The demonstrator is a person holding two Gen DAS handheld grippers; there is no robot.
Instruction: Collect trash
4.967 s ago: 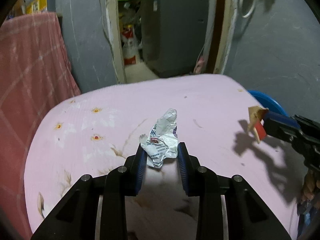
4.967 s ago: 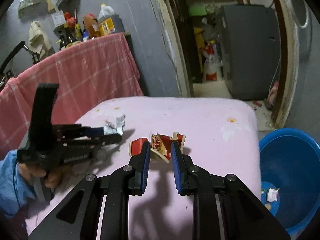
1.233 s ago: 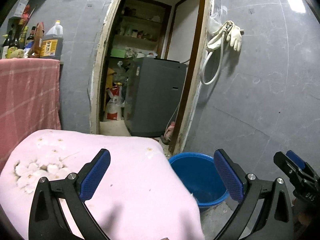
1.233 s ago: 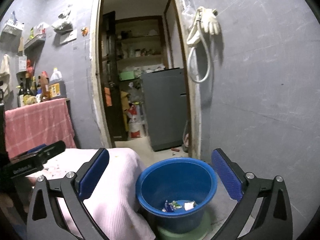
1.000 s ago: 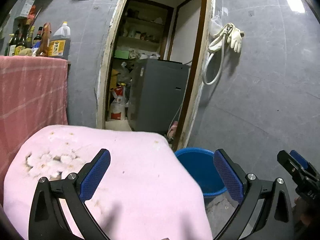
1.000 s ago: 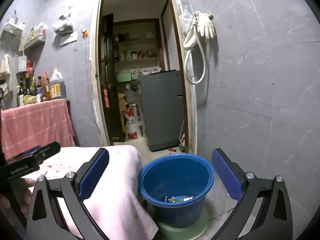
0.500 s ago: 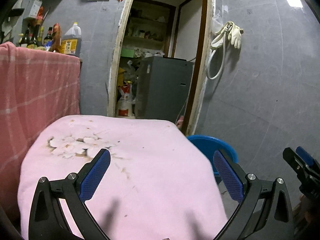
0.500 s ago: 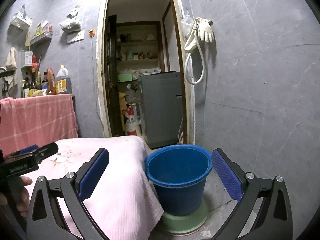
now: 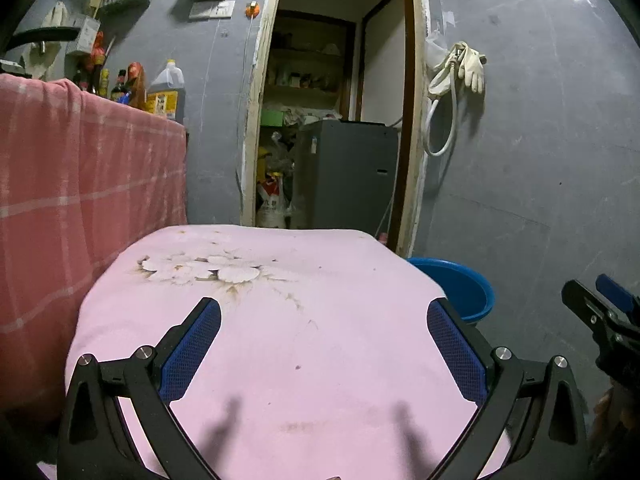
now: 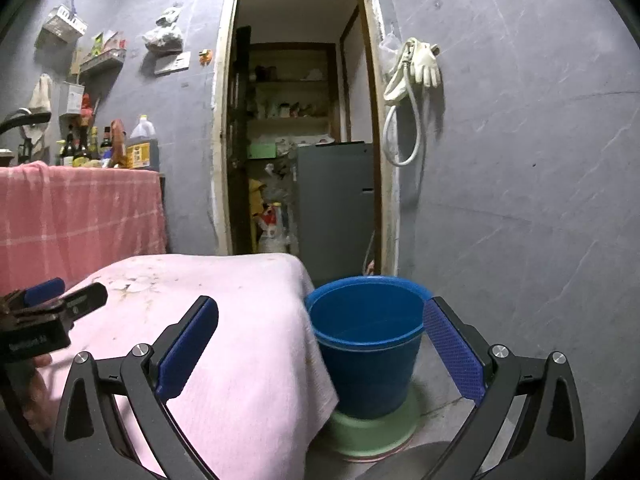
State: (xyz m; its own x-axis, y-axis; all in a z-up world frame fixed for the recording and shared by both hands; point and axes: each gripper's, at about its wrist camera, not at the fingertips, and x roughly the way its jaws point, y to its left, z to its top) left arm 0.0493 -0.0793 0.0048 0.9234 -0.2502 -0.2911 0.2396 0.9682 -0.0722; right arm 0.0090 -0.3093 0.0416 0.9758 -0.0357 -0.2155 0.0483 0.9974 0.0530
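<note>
My left gripper (image 9: 324, 344) is wide open and empty above the pink cloth-covered table (image 9: 280, 320), which shows no trash, only stains. My right gripper (image 10: 320, 344) is wide open and empty, level with the blue bucket (image 10: 366, 344), which stands on a green base beside the table's right edge (image 10: 256, 320). The bucket's inside is hidden from this low angle. The bucket rim also shows in the left wrist view (image 9: 460, 284). The right gripper shows at the right edge of the left wrist view (image 9: 600, 316), and the left gripper at the left edge of the right wrist view (image 10: 52, 308).
A red checked cloth (image 9: 80, 200) covers a counter at the left, with bottles (image 10: 100, 144) on top. An open doorway (image 10: 304, 140) leads to a grey appliance (image 10: 336, 204). Gloves and a hose (image 10: 416, 76) hang on the grey wall.
Both grippers have pulled back and lowered from the bucket, staying open. The left view has swung onto the table. The trash held five seconds ago is no longer in either gripper.
</note>
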